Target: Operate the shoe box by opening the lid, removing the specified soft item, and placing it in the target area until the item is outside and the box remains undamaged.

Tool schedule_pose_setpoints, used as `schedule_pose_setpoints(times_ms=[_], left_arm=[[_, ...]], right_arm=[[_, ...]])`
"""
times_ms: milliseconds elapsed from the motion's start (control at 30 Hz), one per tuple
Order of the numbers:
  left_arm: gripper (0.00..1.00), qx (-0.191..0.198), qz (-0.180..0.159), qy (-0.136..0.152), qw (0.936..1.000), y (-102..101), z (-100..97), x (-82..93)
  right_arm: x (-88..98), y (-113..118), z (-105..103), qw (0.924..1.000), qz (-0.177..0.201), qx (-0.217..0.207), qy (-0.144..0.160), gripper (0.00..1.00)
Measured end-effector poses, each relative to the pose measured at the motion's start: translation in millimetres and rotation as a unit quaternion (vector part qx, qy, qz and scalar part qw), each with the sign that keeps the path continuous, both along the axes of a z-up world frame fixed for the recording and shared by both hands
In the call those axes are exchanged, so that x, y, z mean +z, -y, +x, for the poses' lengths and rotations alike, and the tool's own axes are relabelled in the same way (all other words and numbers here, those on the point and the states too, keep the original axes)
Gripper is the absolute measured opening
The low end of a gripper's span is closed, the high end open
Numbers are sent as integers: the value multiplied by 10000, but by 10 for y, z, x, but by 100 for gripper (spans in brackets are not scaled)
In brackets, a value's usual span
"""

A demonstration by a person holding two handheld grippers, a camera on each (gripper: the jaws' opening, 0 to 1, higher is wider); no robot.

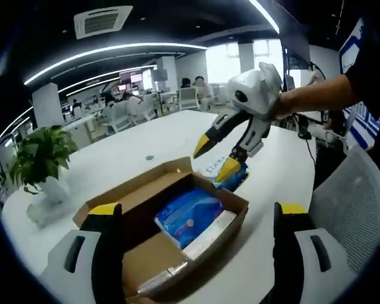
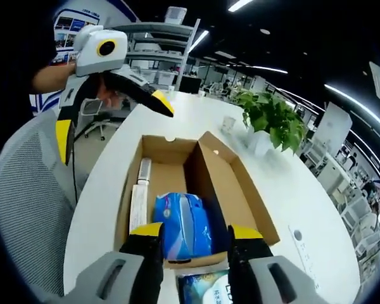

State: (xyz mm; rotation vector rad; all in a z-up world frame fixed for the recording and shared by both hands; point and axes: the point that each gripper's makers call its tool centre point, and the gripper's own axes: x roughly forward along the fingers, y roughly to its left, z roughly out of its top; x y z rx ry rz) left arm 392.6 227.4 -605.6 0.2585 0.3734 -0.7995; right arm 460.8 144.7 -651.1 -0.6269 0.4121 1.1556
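The brown cardboard shoe box (image 1: 139,253) (image 2: 168,161) lies open on the white table, its lid flap (image 2: 240,190) folded out to one side. Inside it lies a blue soft pack (image 1: 189,215) (image 2: 185,228) next to white flat items (image 2: 137,204). A second blue pack (image 1: 233,179) (image 2: 206,288) lies on the table just outside the box's end. My left gripper (image 1: 197,209) (image 2: 114,120) is open, held above one end of the box. My right gripper (image 2: 196,233) (image 1: 215,158) is open too, hovering over the other end above the packs, holding nothing.
A potted plant (image 1: 41,155) (image 2: 272,120) in a white pot stands on the table beyond the box. A grey mesh chair (image 1: 348,202) (image 2: 25,209) sits at the table's edge. A small clear cup (image 2: 228,123) stands near the plant. An office with desks lies behind.
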Motion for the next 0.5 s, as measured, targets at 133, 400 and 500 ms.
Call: schedule_pose_setpoints(times_ms=[133, 400, 500], left_arm=[[99, 229, -4, 55, 9997, -135, -110, -33], [99, 606, -69, 161, 9980, -327, -285, -43], [99, 722, -52, 104, 9973, -386, -337, -73]], right_arm=[[-28, -68, 62, 9999, 5, -53, 118, 33], [-56, -154, 204, 9991, 137, -243, 318, 27], [-70, -164, 240, 9988, 110, -263, 405, 24]])
